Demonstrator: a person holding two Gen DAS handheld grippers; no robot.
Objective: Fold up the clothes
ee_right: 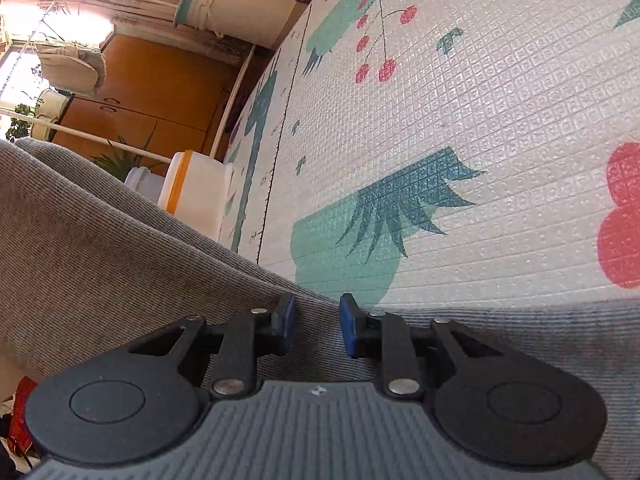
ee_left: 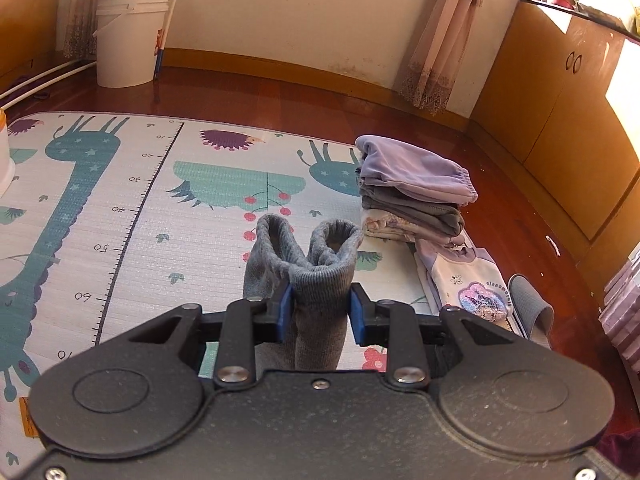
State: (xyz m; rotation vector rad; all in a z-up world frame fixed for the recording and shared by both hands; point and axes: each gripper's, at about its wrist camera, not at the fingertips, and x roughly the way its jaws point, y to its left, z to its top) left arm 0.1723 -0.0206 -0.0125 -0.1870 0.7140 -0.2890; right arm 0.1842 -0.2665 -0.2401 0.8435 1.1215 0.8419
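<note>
1. Your left tongs (ee_left: 319, 307) pinched the grey garment (ee_left: 316, 276) just below its two ribbed cuffs, which stood up above the play mat (ee_left: 132, 208).
2. Your right tongs (ee_right: 317, 322) sat partly spread over the same grey cloth, its fabric between the pads.
3. A pile of folded clothes (ee_left: 412, 192) lay at the mat's right edge.

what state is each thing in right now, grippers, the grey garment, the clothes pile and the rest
left gripper: shut on the grey garment
grey garment: bunched, two cuffs sticking up past the pads
right gripper: jaws apart, grey fabric between them, grip unclear
folded clothes: stacked on the mat's edge
play mat: spread flat on the floor
bucket: upright by the wall
slipper: lying beside the stack
</note>
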